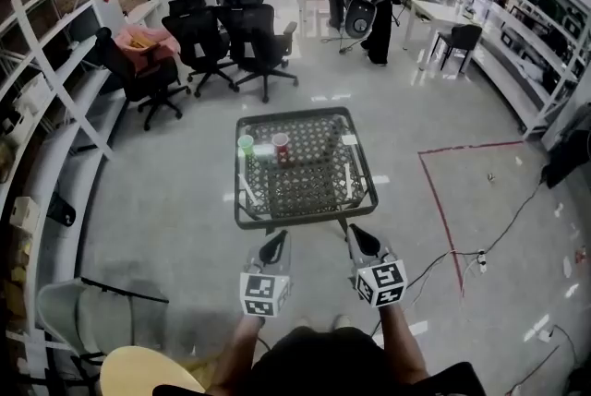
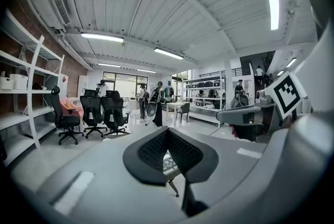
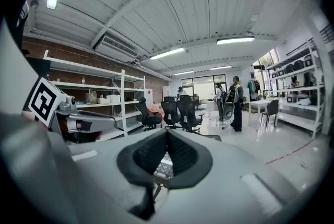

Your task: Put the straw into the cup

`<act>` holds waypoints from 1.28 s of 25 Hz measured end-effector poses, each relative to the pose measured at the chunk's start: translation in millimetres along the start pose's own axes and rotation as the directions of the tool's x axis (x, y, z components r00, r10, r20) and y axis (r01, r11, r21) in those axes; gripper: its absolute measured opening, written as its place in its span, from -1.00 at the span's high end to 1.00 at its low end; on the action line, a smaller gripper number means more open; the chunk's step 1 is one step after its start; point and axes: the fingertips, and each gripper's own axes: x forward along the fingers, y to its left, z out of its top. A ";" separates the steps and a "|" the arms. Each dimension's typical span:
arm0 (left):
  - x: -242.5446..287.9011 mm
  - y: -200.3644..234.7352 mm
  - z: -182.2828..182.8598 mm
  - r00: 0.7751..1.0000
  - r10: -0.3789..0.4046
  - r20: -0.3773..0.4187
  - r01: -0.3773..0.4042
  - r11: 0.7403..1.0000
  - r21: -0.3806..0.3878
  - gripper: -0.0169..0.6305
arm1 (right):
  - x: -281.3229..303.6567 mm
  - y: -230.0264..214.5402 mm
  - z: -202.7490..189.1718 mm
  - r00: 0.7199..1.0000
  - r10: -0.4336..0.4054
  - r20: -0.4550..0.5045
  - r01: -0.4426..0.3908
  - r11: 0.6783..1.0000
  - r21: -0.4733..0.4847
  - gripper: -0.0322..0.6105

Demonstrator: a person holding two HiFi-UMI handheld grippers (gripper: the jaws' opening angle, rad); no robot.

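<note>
Both grippers low in head view, side by side, both short of the table's near edge. Left gripper [image 1: 274, 246]: jaws fully together, nothing betw them (own view [image 2: 168, 137] shows the pads meeting, only table mesh seen past them). Right gripper [image 3: 167, 137] same, pads pressed together, empty; in head view it's at [image 1: 358, 240]. Both point fwd and slightly down.

Table [image 1: 305, 221] is just ahead, mesh top. The cups stand on its back-left part: green cup [image 1: 246, 145] furthest left, red cup [image 1: 280, 146] just beside it on the right, both upright.

Straw can't be made out for sure. A pale streak [image 1: 263, 150] betw the two cups may be it, lying roughly left-right; too small to tell.

Key relation: the cups and the poss. straw lie ahead and a bit left, well apart from both grippers. The left gripper looks nearer. Likely next step is to reach fwd over the near edge, and the jaws must open first.
</note>
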 end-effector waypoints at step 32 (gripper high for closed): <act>207.7 33.4 22.0 0.992 -0.126 -0.010 0.127 0.992 0.022 0.93 | 132.8 -145.4 0.6 0.991 -0.124 -0.041 0.128 0.988 0.090 0.89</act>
